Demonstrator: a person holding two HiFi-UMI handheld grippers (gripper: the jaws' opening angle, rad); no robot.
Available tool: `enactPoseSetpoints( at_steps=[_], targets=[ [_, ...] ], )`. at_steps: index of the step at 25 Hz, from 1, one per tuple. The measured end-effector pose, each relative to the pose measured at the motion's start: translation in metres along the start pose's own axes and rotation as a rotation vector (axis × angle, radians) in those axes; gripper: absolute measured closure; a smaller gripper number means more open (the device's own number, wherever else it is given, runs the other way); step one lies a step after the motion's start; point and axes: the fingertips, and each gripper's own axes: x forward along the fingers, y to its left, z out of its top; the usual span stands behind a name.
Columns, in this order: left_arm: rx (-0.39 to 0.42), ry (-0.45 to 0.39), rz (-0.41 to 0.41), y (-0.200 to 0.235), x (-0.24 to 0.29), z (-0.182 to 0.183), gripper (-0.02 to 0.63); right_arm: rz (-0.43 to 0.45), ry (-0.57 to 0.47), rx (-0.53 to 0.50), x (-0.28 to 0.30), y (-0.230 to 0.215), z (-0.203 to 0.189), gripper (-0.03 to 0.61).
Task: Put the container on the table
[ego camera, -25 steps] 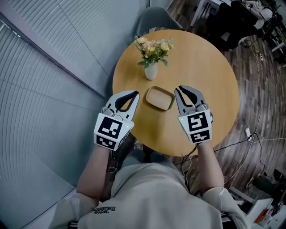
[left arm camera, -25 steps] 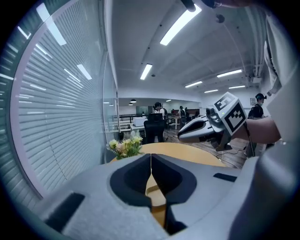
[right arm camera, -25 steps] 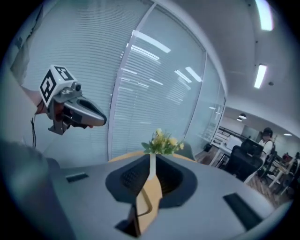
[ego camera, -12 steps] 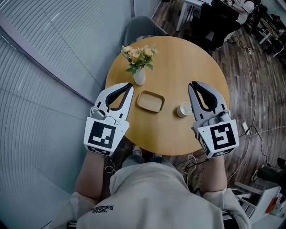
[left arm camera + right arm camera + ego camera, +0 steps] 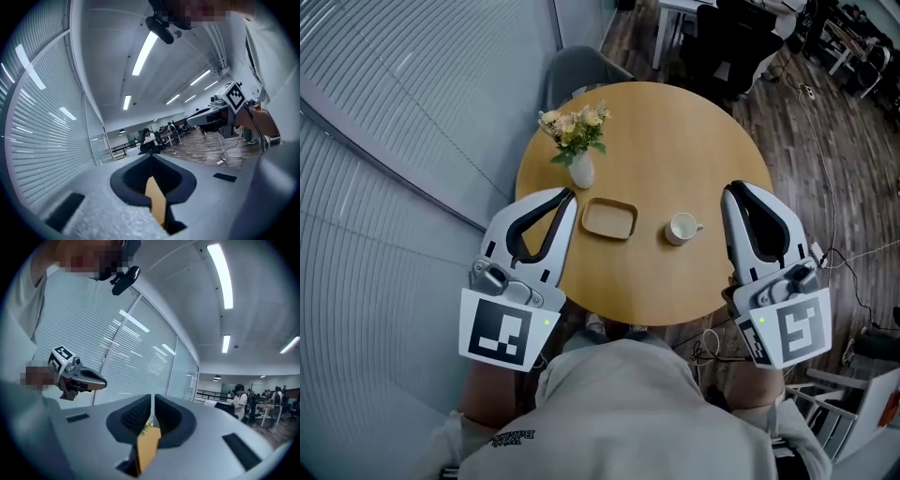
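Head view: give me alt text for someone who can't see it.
Seen from above, a round wooden table holds a vase of flowers, a shallow wooden tray and a white cup. The person's left gripper and right gripper, both shut and empty, hover at the table's near edge.

Left hand-held gripper (image 5: 151,158), jaws together, facing a bright office

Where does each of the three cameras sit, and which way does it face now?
Head view: on the person's head, facing steeply down at the table, wooden tray, cup and vase; left gripper, right gripper and torso show.
Left gripper view: on the left gripper, facing along shut jaws up at ceiling lights; right gripper shows.
Right gripper view: on the right gripper, facing the blinds; left gripper shows.
Shared: both gripper views show table wood below the jaws.
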Motion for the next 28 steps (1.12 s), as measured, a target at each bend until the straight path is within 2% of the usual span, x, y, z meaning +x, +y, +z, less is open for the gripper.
enactPoseSetpoints(
  at_steps=[8,12,13,17,19,28],
  targets=[
    [-0.016,0.006,-0.032,-0.014,0.002,-0.010,0.592,-0.003,0.041,0.031,-0.017,0.004,-0.025,0.538],
    [0.041,0.043,-0.047,-0.025,0.000,-0.019,0.592,-0.006,0.057,0.045,-0.021,0.007,-0.035,0.538],
    [0.036,0.045,-0.054,-0.028,0.000,-0.021,0.592,-0.016,0.058,0.057,-0.021,0.006,-0.039,0.538],
    [-0.083,0.040,-0.072,-0.034,0.000,-0.028,0.592,-0.006,0.063,0.134,-0.021,0.004,-0.053,0.538],
    [-0.078,0.041,-0.068,-0.035,-0.001,-0.029,0.592,0.009,0.049,0.163,-0.021,0.005,-0.058,0.538],
    [-0.121,0.068,-0.065,-0.041,0.001,-0.047,0.592,-0.018,0.055,0.094,-0.019,0.005,-0.075,0.540]
  ],
)
